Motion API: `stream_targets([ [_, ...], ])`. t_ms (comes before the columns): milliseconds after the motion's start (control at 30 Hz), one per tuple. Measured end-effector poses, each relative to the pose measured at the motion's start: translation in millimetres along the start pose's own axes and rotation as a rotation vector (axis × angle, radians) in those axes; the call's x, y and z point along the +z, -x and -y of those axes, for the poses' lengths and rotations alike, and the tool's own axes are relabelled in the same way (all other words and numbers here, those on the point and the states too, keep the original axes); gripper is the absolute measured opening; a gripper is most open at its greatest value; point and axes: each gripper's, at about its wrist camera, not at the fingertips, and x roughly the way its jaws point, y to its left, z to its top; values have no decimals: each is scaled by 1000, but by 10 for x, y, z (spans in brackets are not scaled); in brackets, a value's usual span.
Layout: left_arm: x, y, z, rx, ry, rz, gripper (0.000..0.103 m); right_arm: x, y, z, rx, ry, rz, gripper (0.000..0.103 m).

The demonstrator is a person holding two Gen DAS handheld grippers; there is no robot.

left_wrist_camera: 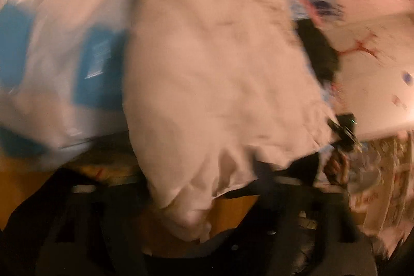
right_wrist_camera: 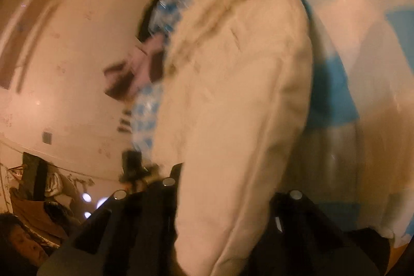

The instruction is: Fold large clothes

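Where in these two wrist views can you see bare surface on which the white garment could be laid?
The blue-and-white checked cloth shows bare beside the white fabric garment in both views; a strip of brown wooden surface borders its near edge. The middle is crowded: the garment hangs bunched there, gripped by the left hand-held gripper and right hand-held gripper.

One white garment (left_wrist_camera: 212, 84) fills the middle of the left wrist view from 12 o'clock down to 6, and the same single garment (right_wrist_camera: 233, 107) runs through the right wrist view. One blue-and-white checked cloth (left_wrist_camera: 64, 48) lies at 9 o'clock there, at 2 o'clock (right_wrist_camera: 362, 30) in the right view. Two grippers are counted: the left gripper (left_wrist_camera: 196, 245) at 6 o'clock, the right gripper (right_wrist_camera: 227, 237) likewise, each with two fingers. One hand (left_wrist_camera: 336, 170) shows at 4 o'clock. All is blurred.
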Motion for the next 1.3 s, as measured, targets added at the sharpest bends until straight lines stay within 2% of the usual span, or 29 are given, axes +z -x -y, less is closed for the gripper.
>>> stream_targets([
  [33, -5, 60, 92, -13, -27, 26, 22, 4, 49, -71, 16, 18, 27, 15],
  [100, -46, 291, 323, -6, -104, 115, 15, -26, 218, -322, 113, 124, 110, 15],
  [200, -129, 588, 478, -21, -135, 200, 14, -76, 330, -393, 214, 167, 149, 14],
  [267, -172, 581, 408, 5, -123, 187, 16, -83, 289, -256, 168, 134, 103, 17],
  [300, -175, 471, 286, 26, -91, 134, 21, -89, 255, -162, 119, 111, 72, 23],
  [333, -183, 372, 179, 47, -62, 87, 25, -99, 184, -55, 73, 82, 35, 45],
  [367, -153, 232, 64, 82, -21, 39, 38, -117, 89, 74, 35, 41, -19, 60],
  [400, -151, 98, -85, 127, 44, -8, 47, -139, 29, 172, 6, 7, -45, 62],
  [433, -157, 31, -182, 136, 85, -26, 49, -153, -18, 248, -19, -19, -60, 63],
  [467, -164, -24, -239, 112, 118, -31, 52, -170, -59, 314, -21, -36, -73, 63],
  [533, -148, -74, -212, 89, 121, -25, 68, -167, -74, 367, 10, -49, -73, 63],
  [567, -129, -105, -176, 101, 113, -20, 76, -155, -80, 382, 19, -57, -73, 63],
  [600, -99, -160, -147, 108, 111, -16, 77, -140, -78, 375, 25, -51, -71, 62],
  [633, -91, -213, -121, 108, 111, -14, 77, -130, -68, 360, 27, -40, -65, 56],
  [667, -73, -229, -112, 100, 110, -3, 62, -122, -46, 315, 25, -20, -51, 30],
  [700, -56, -228, -106, 81, 107, 32, 21, -117, -25, 264, 13, 1, -37, 19],
  [733, -47, -244, -94, 70, 107, 35, 16, -111, -2, 225, 17, 16, -15, 17],
  [800, -45, -138, 26, 72, 75, 91, 11, -116, 58, 106, 36, 55, 24, 15],
  [833, -65, -53, 98, 71, 54, 118, 11, -123, 60, 48, 48, 60, 37, 15],
  [900, -118, 240, 286, 28, 18, 190, 10, -202, 179, -154, 130, 105, 89, 14],
  [967, -177, 546, 503, 9, -42, 233, 11, -273, 277, -313, 175, 151, 100, 15],
  [1000, -185, 600, 530, 8, -52, 227, 12, -300, 300, -346, 184, 156, 83, 16],
  [1033, -195, 626, 522, 8, -60, 203, 16, -312, 301, -328, 176, 148, 63, 30],
  [1067, -199, 576, 464, 32, -66, 149, 31, -325, 260, -281, 141, 132, 27, 59],
  [1100, -189, 498, 385, 54, -52, 107, 53, -326, 226, -192, 97, 111, 2, 69],
  [1133, -183, 407, 251, 79, -9, 62, 64, -322, 173, -59, 58, 72, -28, 72],
  [1167, -167, 247, 89, 114, 64, 9, 69, -327, 116, 67, 44, 32, -57, 70],
  [1233, -182, 48, -111, 141, 140, -29, 69, -306, 56, 160, 44, 25, -55, 70],
  [1300, -200, -73, -225, 137, 187, -20, 71, -272, 38, 196, 37, 5, -48, 69],
])
